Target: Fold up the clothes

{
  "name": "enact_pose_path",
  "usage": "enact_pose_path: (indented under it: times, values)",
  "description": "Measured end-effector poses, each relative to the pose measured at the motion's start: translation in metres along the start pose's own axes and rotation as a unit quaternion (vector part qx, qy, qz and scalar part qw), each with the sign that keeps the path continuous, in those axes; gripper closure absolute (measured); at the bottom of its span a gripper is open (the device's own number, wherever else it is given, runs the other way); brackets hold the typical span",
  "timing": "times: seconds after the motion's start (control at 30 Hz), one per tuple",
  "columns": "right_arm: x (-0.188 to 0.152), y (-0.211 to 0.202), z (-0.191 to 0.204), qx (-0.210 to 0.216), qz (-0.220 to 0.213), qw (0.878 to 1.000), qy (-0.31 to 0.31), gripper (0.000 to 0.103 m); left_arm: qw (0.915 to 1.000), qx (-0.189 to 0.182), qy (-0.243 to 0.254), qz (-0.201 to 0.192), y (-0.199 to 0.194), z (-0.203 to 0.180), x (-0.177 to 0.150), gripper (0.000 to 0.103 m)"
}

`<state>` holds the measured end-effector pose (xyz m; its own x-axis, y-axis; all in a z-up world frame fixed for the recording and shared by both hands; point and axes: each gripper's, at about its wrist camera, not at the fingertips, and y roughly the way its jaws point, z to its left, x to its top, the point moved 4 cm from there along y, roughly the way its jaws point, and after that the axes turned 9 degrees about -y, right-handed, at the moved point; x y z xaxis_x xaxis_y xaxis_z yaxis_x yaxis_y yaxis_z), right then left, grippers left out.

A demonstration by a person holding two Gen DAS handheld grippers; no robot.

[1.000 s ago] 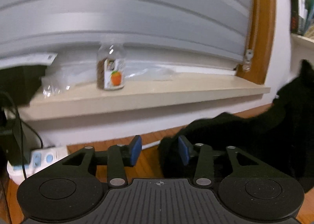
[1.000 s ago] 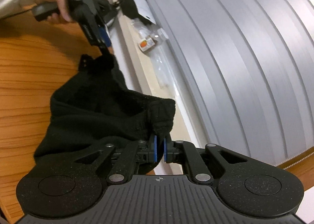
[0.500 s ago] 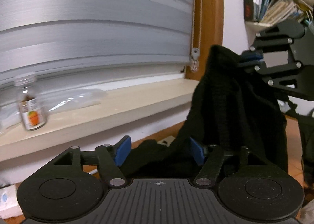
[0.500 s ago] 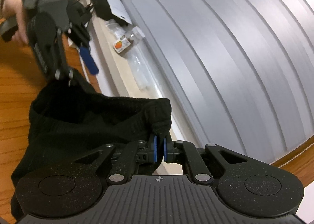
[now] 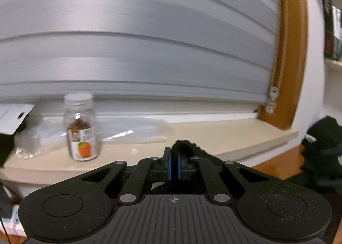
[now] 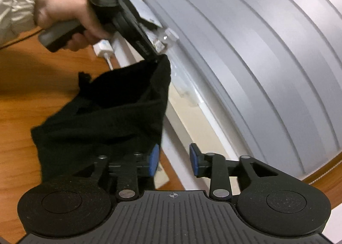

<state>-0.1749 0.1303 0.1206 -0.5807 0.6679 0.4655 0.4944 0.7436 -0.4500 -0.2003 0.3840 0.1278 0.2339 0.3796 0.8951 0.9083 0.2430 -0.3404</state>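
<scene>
A black knit garment point(image 6: 106, 115) hangs above the wooden table point(image 6: 21, 137). My left gripper point(image 5: 174, 166) is shut on a bunched corner of that garment point(image 5: 186, 145), which pokes up between the blue pads. In the right wrist view the left gripper point(image 6: 156, 58), held by a person's hand point(image 6: 64, 15), pinches the garment's top corner and lifts it. My right gripper point(image 6: 174, 161) stands open, its blue pads wide apart, with the cloth draped past its left finger point(image 6: 154, 160) and nothing between the pads.
A cream windowsill point(image 5: 213, 137) runs below the grey roller shutter point(image 5: 149, 40). A small glass jar with an orange label point(image 5: 82, 132) and clear plastic bags point(image 5: 132, 130) lie on it. A white power strip point(image 6: 103, 47) sits on the table near the wall. Books point(image 5: 331, 30) stand at right.
My left gripper has shut on a corner of the garment and lifted it. My right gripper has opened and let go of the hem it held.
</scene>
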Motion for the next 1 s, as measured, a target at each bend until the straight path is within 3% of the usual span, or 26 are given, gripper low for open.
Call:
enact_pose_path:
  times: [0.23, 0.4, 0.67, 1.0]
  values:
    - [0.009, -0.002, 0.042, 0.085, -0.028, 0.996, 0.009, 0.067, 0.9992, 0.031, 0.003, 0.027, 0.013, 0.022, -0.018, 0.097]
    - [0.010, 0.014, 0.072, 0.119, -0.019, 0.993, 0.000, 0.067, 0.9984, 0.036, 0.004, 0.043, 0.020, 0.031, -0.037, 0.097]
    - [0.011, 0.001, 0.110, 0.167, -0.032, 0.985, -0.013, 0.067, 0.9970, 0.041, 0.000, 0.065, 0.031, 0.044, -0.065, 0.097]
    - [0.018, 0.023, 0.137, 0.161, -0.017, 0.986, -0.042, 0.065, 0.9957, 0.046, 0.002, 0.081, 0.041, 0.045, -0.074, 0.097]
